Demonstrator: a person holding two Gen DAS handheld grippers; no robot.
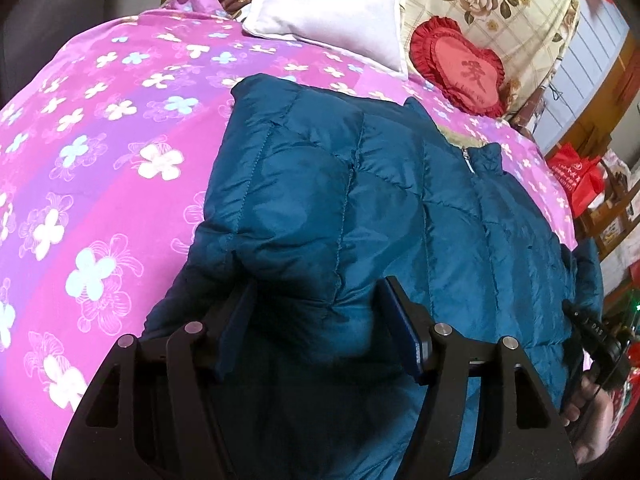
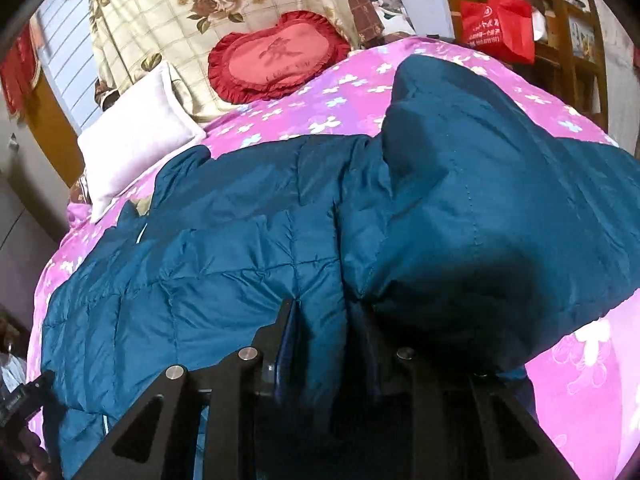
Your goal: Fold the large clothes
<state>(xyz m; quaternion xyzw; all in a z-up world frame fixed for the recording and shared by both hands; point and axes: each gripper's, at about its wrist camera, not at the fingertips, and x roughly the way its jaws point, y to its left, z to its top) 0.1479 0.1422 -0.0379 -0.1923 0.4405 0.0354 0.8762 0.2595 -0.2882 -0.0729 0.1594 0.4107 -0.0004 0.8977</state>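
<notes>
Both grippers clamp folds of a teal puffer jacket [image 1: 400,184] lying on a bed.

The jacket is spread over the pink flowered bedspread [image 1: 100,152], its collar and zipper toward the head end of the bed, where a white pillow [image 1: 332,12] and a red heart-shaped cushion [image 1: 460,68] rest against a floral beige cover [image 1: 500,8]. The left gripper [image 1: 320,320] stands fairly wide, its pads pressed on a thick puffed fold of the jacket near the bed's foot edge. The right gripper [image 2: 324,328] stands narrow, pinching a thinner fold of the jacket, with a raised bulge of the jacket just beside it. A red bag [image 2: 496,24] hangs on wooden furniture past the bed's far corner. At the right edge of the left wrist view a hand [image 1: 592,412] holds the other gripper's handle.
</notes>
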